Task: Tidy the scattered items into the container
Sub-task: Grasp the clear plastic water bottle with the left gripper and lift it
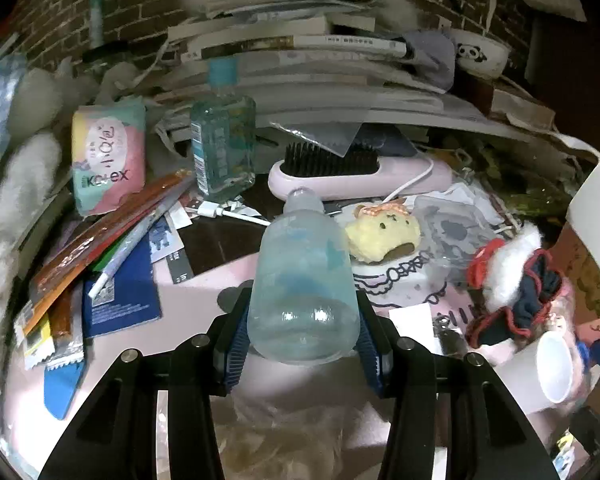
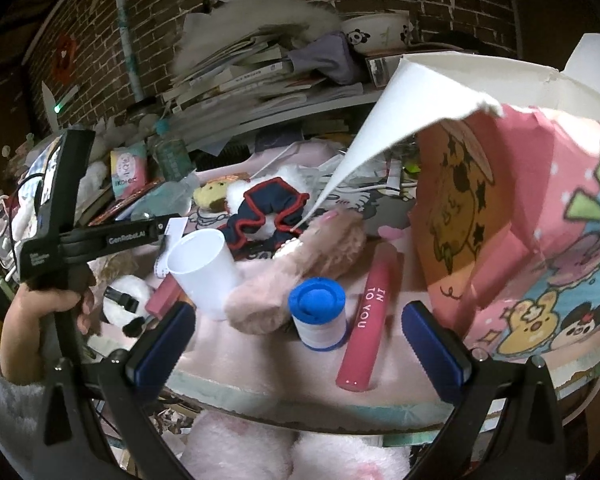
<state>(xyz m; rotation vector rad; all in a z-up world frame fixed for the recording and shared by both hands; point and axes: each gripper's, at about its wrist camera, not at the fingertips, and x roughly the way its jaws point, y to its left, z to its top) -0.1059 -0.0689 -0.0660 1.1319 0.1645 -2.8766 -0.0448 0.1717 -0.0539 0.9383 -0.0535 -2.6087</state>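
At two o'clock of my right view I see the pink cartoon box standing on the pink table, its white flap raised. My right claw gapes wide and empty, with the blue-capped jar at twelve o'clock just past its tips and the white cup at ten. My left claw is clamped on the base of a frosted bottle, neck pointing to twelve o'clock, towards the brush.

Dark brick wall; leaning stack of books; panda-printed bowl on top
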